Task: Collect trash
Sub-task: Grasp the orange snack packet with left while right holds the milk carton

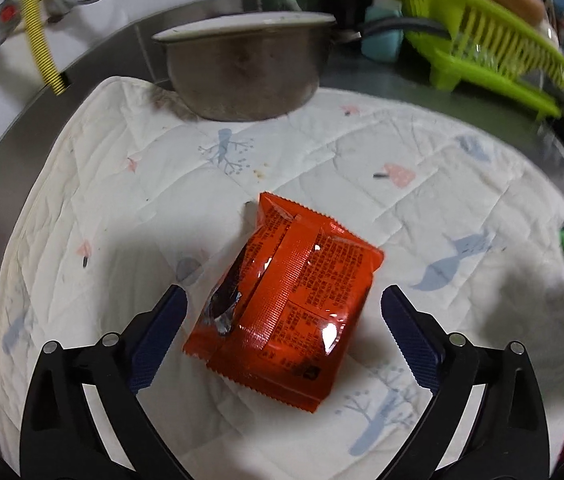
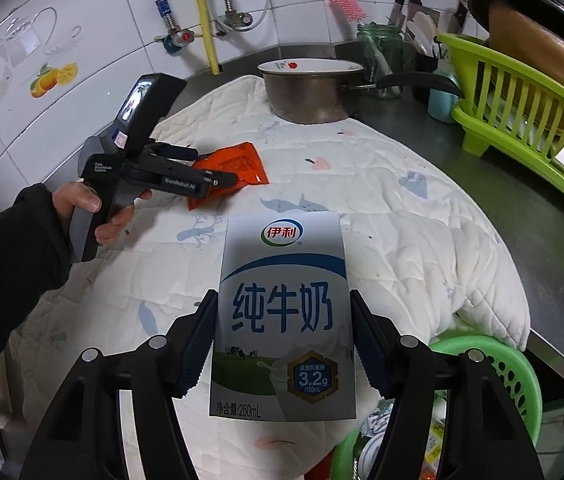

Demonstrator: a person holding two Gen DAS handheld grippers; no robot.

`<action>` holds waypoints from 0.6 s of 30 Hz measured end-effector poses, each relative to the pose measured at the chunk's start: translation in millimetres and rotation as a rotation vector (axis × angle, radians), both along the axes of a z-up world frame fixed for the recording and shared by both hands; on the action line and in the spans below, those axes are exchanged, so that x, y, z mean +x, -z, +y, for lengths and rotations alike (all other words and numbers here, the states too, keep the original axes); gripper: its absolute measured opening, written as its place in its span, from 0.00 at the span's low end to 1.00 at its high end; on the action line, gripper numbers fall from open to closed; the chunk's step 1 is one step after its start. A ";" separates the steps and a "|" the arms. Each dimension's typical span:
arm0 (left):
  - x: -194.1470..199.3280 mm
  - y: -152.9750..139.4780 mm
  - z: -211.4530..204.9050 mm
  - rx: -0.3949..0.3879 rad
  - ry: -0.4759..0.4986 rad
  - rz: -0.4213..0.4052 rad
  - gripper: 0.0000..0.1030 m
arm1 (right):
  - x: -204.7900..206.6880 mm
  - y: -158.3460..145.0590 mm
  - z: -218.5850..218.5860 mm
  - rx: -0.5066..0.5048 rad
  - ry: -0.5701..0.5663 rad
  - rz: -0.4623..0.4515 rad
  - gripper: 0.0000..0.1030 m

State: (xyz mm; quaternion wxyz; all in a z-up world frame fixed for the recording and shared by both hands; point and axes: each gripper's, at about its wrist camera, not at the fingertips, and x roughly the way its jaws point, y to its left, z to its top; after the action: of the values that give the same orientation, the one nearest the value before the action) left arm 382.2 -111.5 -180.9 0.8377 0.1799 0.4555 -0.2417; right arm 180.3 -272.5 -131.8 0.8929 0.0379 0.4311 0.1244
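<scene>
In the left wrist view, the left hand-held gripper (image 1: 284,316) is hanging spread wide over an orange wrapper (image 1: 282,300), which is lying on a white quilted cloth (image 1: 422,152) between the pads, untouched by either. A steel pot (image 1: 241,76) is sitting at the cloth's far edge.

In the right wrist view, the right hand-held gripper (image 2: 284,340) is pinching a milk carton (image 2: 284,320) upright, above the cloth's near edge. A green basket (image 2: 514,372) of rubbish is standing just beside it, lower right. A hand (image 2: 93,210) is holding the left hand-held gripper over the wrapper on the worktop.
</scene>
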 end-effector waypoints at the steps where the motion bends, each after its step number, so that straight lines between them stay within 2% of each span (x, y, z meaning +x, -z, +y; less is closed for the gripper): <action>1: 0.8 2.1 -1.7 0.018 0.001 -0.007 0.94 | -0.4 0.3 -1.6 -0.001 0.003 0.001 0.60; 4: 1.2 8.1 -3.8 0.047 0.016 -0.014 0.91 | -4.0 0.2 -5.6 -0.008 0.013 0.002 0.60; 6: 0.3 11.1 -3.5 0.047 0.023 -0.005 0.84 | -8.3 -0.6 -8.7 -0.008 0.021 0.000 0.60; 8: -1.3 11.9 -1.1 0.026 0.027 0.006 0.72 | -12.0 -1.7 -11.6 -0.006 0.033 -0.003 0.60; 10: -2.9 10.7 -1.0 0.010 0.027 0.009 0.64 | -15.7 -2.7 -14.9 0.000 0.041 -0.004 0.60; 11: -3.7 9.6 -0.3 0.000 0.023 0.013 0.56 | -18.3 -2.8 -16.4 0.000 0.045 -0.004 0.60; 12: -5.1 9.2 -0.5 -0.009 0.023 0.019 0.53 | -20.2 -3.0 -17.4 0.000 0.049 -0.003 0.60; 18: -17.9 2.1 6.1 -0.054 -0.030 0.036 0.46 | -42.6 -4.6 -33.5 -0.003 0.095 -0.002 0.60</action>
State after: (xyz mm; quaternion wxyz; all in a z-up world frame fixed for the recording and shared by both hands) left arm 364.3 -105.4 -183.1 0.8376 0.1459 0.4661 -0.2447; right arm 137.7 -306.0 -127.3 0.8984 0.0569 0.4279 0.0812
